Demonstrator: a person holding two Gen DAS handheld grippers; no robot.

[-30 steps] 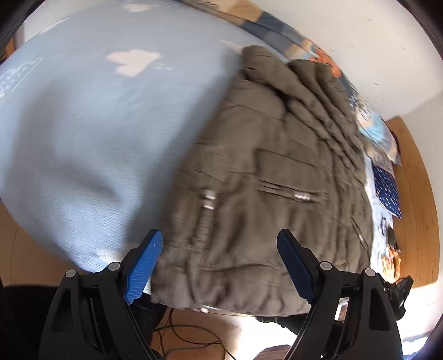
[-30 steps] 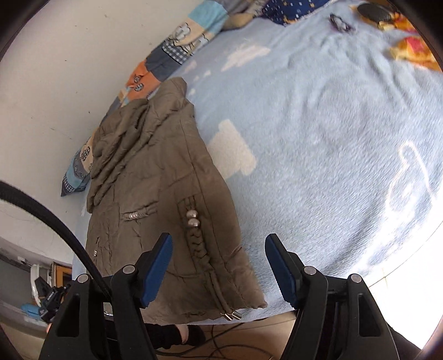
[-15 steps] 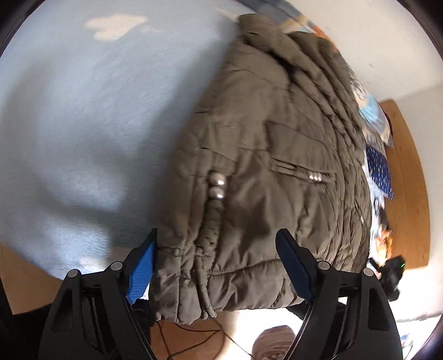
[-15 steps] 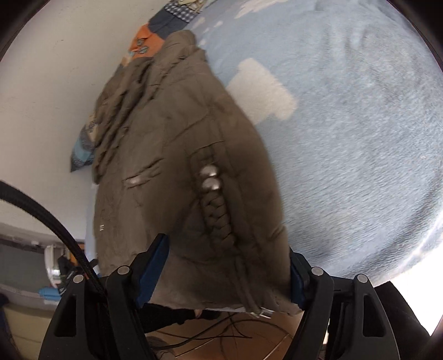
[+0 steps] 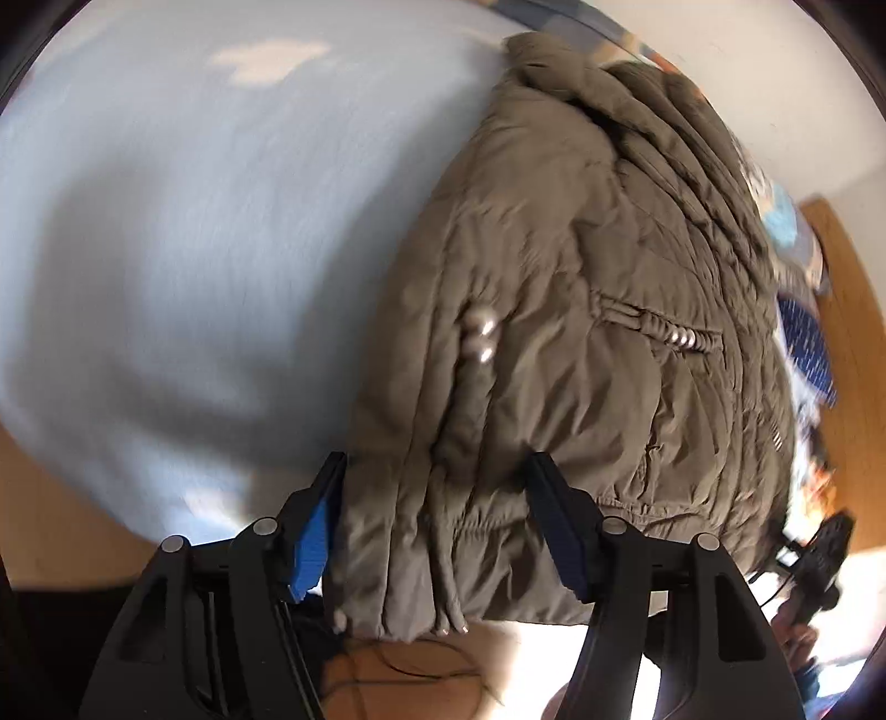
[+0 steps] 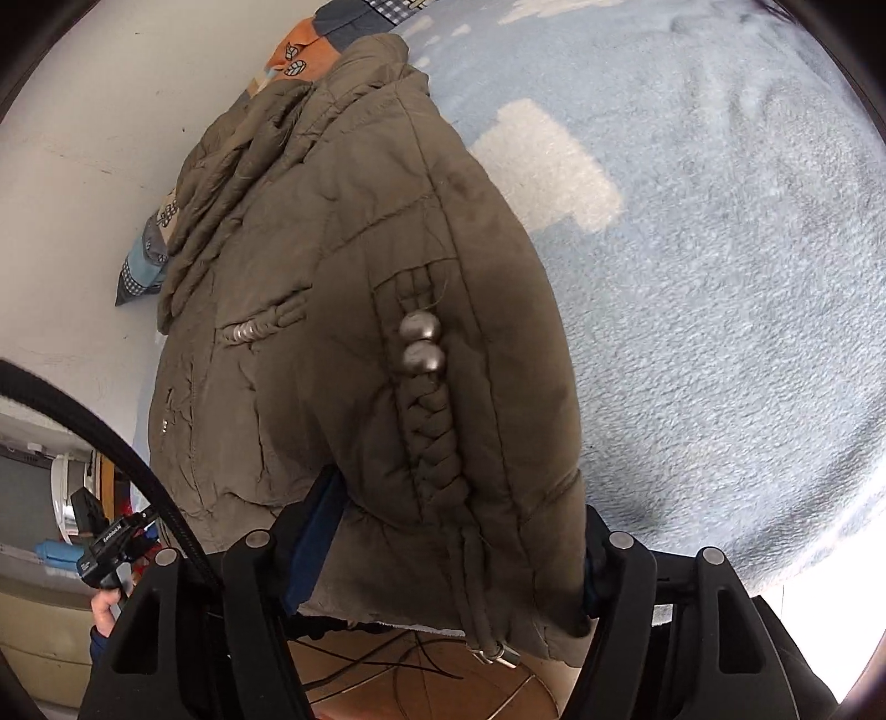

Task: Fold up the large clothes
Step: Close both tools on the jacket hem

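An olive-brown padded jacket (image 5: 581,277) (image 6: 332,249) lies lengthwise on a light blue fleece blanket (image 5: 194,221) (image 6: 720,277), its hem hanging over the near bed edge. My left gripper (image 5: 440,487) straddles the hem by the jacket's left edge. Its jaws are closing, with the blue pads still largely bare. My right gripper (image 6: 457,498) straddles the hem corner below two silver beads (image 6: 421,343) and a braided cord. Its jaws stand wide and are closing slightly, and bulky fabric fills the gap and hides most of both pads.
A patchwork pillow (image 6: 299,50) lies against the white wall (image 6: 83,138) beyond the collar. A dark blue patterned cloth (image 5: 808,349) sits to the jacket's right. Wooden floor with black cables (image 6: 387,675) shows under the bed edge. A person's hand (image 6: 105,603) grips a black handle.
Both grippers have come down and forward onto the jacket's hem, which now sits between each pair of jaws. The left jaws have narrowed around the fabric.
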